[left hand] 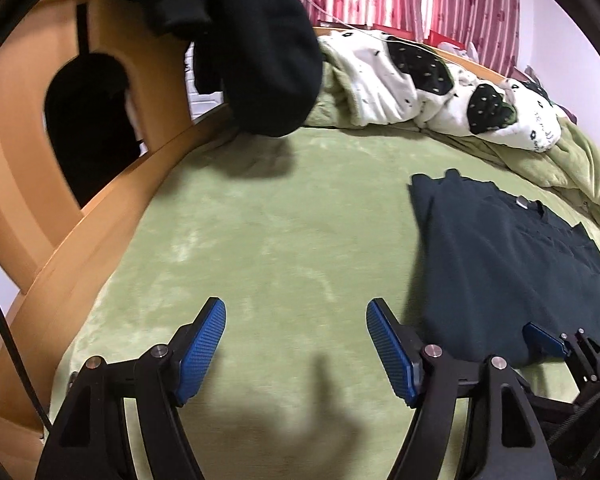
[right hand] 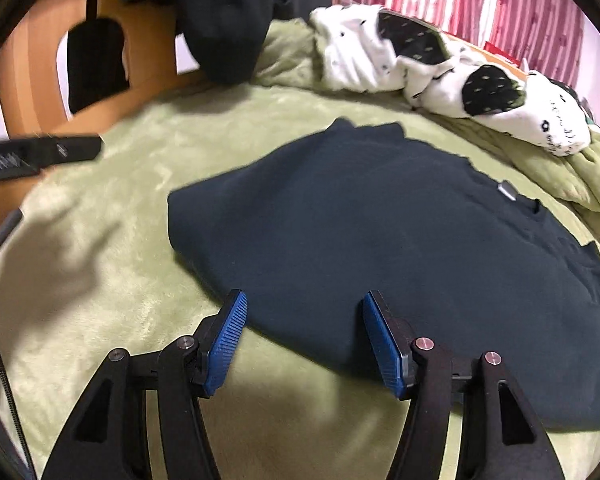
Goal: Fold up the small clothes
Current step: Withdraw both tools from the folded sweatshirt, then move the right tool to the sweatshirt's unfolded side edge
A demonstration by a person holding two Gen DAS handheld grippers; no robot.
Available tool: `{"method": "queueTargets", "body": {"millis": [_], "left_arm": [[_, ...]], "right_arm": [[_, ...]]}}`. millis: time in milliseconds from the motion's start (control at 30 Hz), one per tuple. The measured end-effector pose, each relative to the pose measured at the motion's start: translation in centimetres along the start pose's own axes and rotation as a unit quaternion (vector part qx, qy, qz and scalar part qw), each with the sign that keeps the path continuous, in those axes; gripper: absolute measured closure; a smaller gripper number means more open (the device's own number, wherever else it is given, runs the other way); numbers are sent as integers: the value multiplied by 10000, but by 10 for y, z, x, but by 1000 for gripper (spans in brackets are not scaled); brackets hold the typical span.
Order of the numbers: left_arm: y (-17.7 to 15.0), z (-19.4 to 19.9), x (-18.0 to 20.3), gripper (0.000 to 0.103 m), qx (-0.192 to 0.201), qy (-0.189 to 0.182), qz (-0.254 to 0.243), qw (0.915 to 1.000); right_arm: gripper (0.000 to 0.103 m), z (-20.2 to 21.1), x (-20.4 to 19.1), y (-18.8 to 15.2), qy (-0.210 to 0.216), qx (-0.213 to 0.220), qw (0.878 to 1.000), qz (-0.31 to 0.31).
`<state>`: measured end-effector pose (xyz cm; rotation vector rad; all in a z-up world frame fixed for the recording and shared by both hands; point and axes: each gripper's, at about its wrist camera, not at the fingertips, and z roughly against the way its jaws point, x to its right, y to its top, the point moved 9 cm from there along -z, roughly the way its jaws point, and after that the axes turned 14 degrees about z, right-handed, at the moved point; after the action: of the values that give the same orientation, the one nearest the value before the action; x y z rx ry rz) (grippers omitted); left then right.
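Here, the left gripper (left hand: 296,344) hangs with jaws wide apart and empty over bare green blanket (left hand: 240,240); the folded dark shirt (left hand: 508,272) lies right of them. The right gripper (right hand: 302,340), equally spread and gripping nothing, frames the shirt's near edge (no contact visible). Only its view shows the shirt whole.
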<state>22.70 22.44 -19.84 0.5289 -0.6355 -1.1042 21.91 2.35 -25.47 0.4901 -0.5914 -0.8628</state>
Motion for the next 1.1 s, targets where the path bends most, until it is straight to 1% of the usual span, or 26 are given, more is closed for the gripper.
{"method": "queueTargets", "body": {"millis": [100,133,300,467,500,533,567,600,633,700,800,900,967,1067,1100], "left_arm": [[1,-2,-10,32,-31,-24,75,10000],[0,-2,-12,32,-47,-34,106,9999],[1,-6,-10,32,-150,-175,255,9994],[1,-8,-6,32,-103,-64,199,9997],[1,-8,-7,32,-112,-32,226,9997],[1,-9,-7,32,-129,-34,263,9996],[1,-9,-8,32,-151,-38,304,9994],[2,-8,-8,32,-160,-30,330,9993],[3,-7,-8,32,-155,-12,361,9992],[4,-4,-6,32,-143,-9,379,9992],[4,-3,4,32,-179,-48,383,9991],[5,-2,23,32,-191,-92,328,9992],[5,-1,41,32,-207,-173,280,9992],[4,0,71,32,-255,-331,208,9989],[4,0,81,32,-265,-375,169,9988]], "right_arm": [[43,-10,-6,2,-209,-70,9996,189],[41,-12,-6,4,-229,-69,9995,210],[40,-22,-6,15,-320,-114,9989,311],[42,-29,-4,21,-420,-124,9983,388],[52,-28,-5,22,-409,-94,9983,401],[69,-26,-7,23,-349,-39,9984,441],[78,-24,-9,25,-356,23,9981,495],[92,-20,-10,26,-420,85,9976,545],[93,-16,-9,28,-462,133,9974,541],[94,-4,-4,31,-397,295,9981,362],[95,21,20,37,-342,590,9976,-123],[96,50,56,38,-415,829,9938,-614],[96,66,79,35,-543,898,9914,-782],[96,92,119,24,-738,981,9873,-1012],[96,101,135,16,-863,1007,9850,-1104]]}}
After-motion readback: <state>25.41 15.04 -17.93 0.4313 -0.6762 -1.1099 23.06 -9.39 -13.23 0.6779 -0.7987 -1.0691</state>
